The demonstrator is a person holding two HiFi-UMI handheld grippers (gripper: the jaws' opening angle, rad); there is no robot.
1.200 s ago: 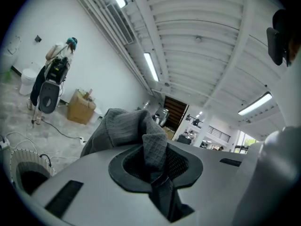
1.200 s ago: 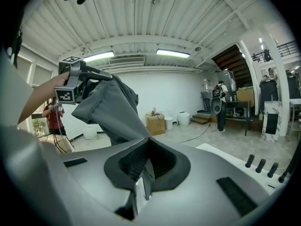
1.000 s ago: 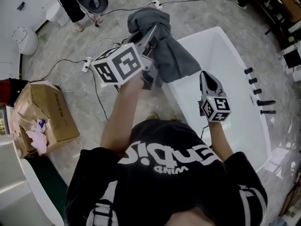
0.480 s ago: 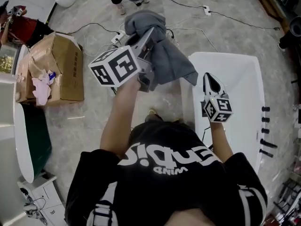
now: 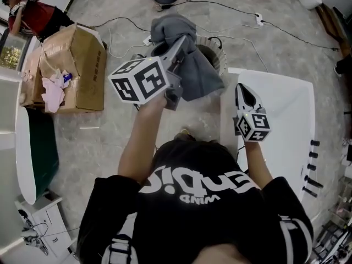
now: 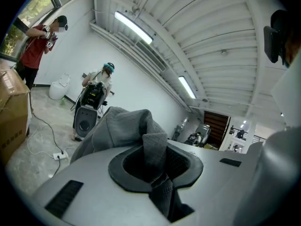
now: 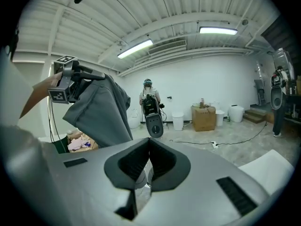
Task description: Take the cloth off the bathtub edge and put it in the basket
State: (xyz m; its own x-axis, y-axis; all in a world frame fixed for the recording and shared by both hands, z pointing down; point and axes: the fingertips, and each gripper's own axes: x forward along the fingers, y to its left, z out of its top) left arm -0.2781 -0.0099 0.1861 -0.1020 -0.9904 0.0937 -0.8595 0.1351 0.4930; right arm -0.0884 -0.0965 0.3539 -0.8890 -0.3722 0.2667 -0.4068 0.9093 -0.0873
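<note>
The cloth (image 5: 192, 73) was matt grey woven fabric, soft and creased. The tub (image 5: 286, 109) was smooth, glossy white. The box (image 5: 82, 59) was plain brown cardboard. The floor (image 5: 104, 142) was smooth and stone-patterned. The left gripper (image 5: 179, 42) had a matt grey plastic shell.

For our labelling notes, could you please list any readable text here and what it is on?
"WIND": small white print on the person's black T-shirt, upside down in the head view.
Large white lettering on the same T-shirt: too stylised to read.
Marker cubes: patterns only, no words.
</note>
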